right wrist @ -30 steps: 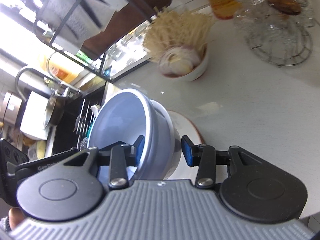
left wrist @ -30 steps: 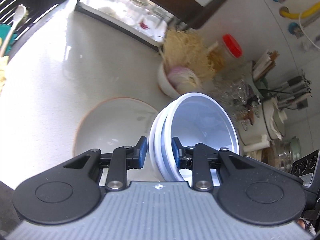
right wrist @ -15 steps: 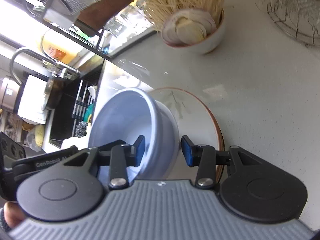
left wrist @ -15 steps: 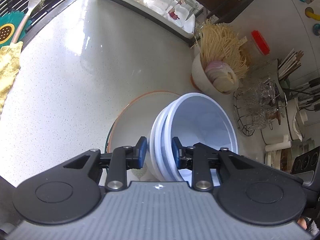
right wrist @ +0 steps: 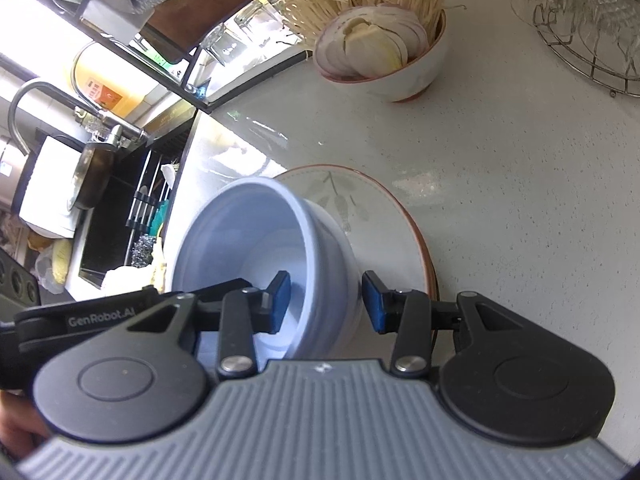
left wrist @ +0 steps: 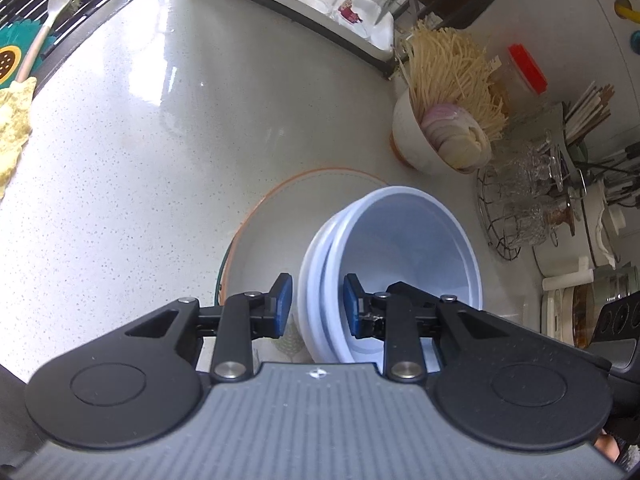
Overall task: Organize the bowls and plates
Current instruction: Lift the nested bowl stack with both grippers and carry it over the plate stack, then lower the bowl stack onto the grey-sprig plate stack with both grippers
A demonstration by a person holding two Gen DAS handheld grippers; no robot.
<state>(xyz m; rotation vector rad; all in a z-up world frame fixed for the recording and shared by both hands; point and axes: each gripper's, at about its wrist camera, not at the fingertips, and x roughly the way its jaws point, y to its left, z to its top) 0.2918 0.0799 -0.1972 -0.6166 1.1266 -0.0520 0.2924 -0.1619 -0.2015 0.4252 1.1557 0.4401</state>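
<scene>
A nested stack of pale blue-white bowls (left wrist: 400,248) (right wrist: 248,240) hangs tilted just over a white plate with an orange rim (left wrist: 280,216) (right wrist: 384,232) on the speckled counter. My left gripper (left wrist: 316,304) is shut on the stack's near wall, one pad outside and one inside. From the opposite side my right gripper (right wrist: 326,304) is shut on the stack's wall in the same way. The left gripper's black body (right wrist: 100,320) shows at the left of the right wrist view. Whether the stack touches the plate I cannot tell.
A bowl of sliced onion and dry noodles (left wrist: 440,136) (right wrist: 384,52) stands behind the plate. A wire rack of glasses (left wrist: 528,208) (right wrist: 592,20) is to its right. A tray of glasses (left wrist: 320,0) lines the back; a sink with a faucet (right wrist: 80,120), a spoon (left wrist: 44,32) and a yellow cloth (left wrist: 12,120) lie left.
Both grippers have come down with the bowl stack held between them. The orange-rimmed plate now lies closer beneath the stack.
</scene>
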